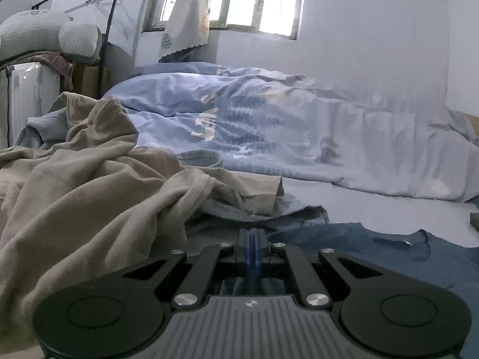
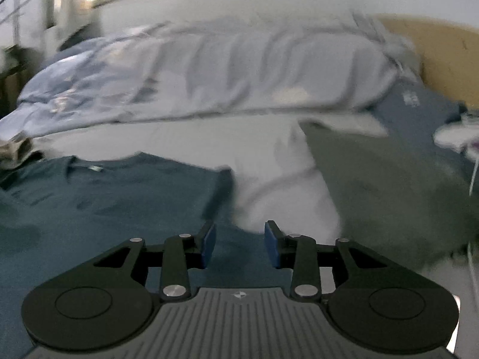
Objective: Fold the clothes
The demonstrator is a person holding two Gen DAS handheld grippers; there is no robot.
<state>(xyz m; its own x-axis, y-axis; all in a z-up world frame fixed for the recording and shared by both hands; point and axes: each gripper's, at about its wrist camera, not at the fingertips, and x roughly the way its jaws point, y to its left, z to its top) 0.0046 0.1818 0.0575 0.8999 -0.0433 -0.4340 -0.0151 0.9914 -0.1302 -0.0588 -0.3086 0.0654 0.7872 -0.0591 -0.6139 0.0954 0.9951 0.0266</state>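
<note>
The left hand-held gripper (image 1: 253,246) is sitting low over the bed, and its two blue pads (image 1: 248,251) are pressing together with no gap between them. Some blue cloth is showing just under and behind the pads, but I cannot tell if the cloth is really pinched there. The dark blue T-shirt (image 1: 389,248) is lying spread on the pale bed sheet (image 1: 374,206), to the right of this gripper and under it. On the left a crumpled beige garment (image 1: 89,185) is piling up — it is lying partly over a light blue piece of clothing (image 1: 260,209) beside it. Behind them a light blue duvet (image 1: 269,119) with a leaf print is lying across the bed, and a window (image 1: 227,0) is shining in the wall above.

The right hand-held gripper (image 2: 239,245) is hanging over the edge of the same T-shirt (image 2: 113,191), with its jaws standing well apart and nothing between them. The shirt is lying flat with the collar and label turned toward the duvet (image 2: 209,71). To the right a grey-green cloth (image 2: 389,188) is lying on the sheet (image 2: 269,161) — this view is blurred, so finer details are not clear.
</note>
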